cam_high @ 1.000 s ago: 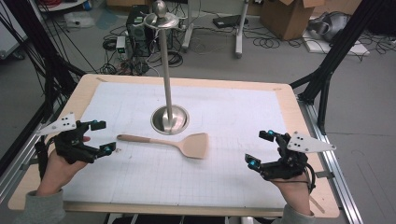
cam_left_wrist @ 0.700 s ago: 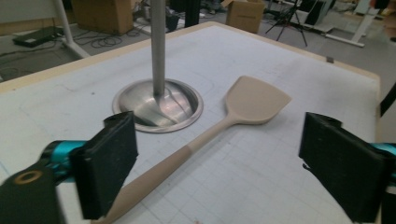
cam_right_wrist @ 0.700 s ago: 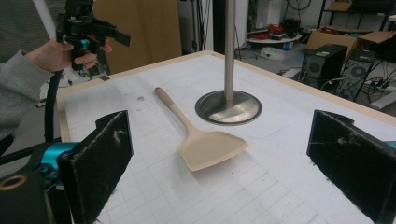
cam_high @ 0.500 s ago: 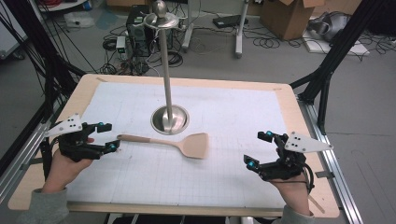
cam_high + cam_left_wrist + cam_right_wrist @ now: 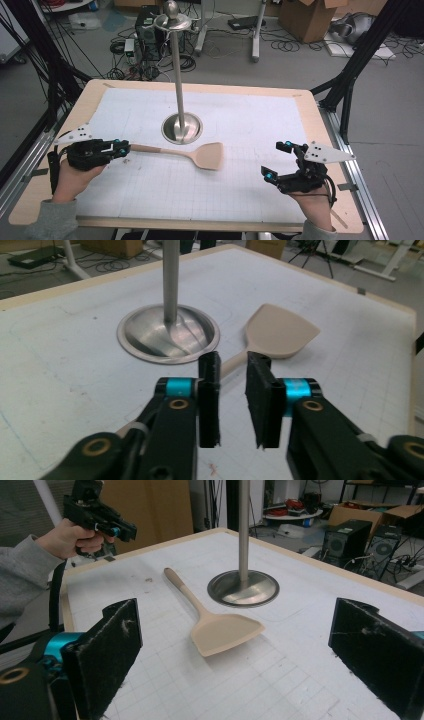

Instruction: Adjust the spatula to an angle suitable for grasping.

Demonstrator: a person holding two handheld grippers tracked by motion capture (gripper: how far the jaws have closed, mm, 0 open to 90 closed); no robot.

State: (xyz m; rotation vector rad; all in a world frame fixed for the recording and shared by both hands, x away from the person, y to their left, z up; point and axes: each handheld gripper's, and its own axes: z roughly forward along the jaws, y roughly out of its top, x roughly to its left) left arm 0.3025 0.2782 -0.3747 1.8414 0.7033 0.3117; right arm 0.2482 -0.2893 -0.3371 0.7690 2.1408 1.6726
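Note:
A tan spatula (image 5: 202, 155) lies flat on the white gridded mat (image 5: 250, 115), blade to the right, handle toward my left gripper (image 5: 121, 148). That gripper hovers over the handle's end. Its jaws have just been closing and stand a narrow gap apart. In the left gripper view the gripper (image 5: 232, 400) has only mat showing in the gap, and the spatula (image 5: 282, 330) runs its handle beneath the left jaw, unpinched. My right gripper (image 5: 276, 161) rests wide open at the mat's right side. In the right gripper view it (image 5: 235, 655) faces the spatula (image 5: 225, 630), well apart.
A metal stand (image 5: 182, 127), a tall pole on a round base, rises just behind the spatula at mid-table. The wooden table edge (image 5: 320, 125) frames the mat. Cables, boxes and black frame legs lie on the floor beyond.
The left gripper's jaws have narrowed from wide open to a slim gap, and the hand edged right toward the handle. The spatula and the right gripper have not moved.

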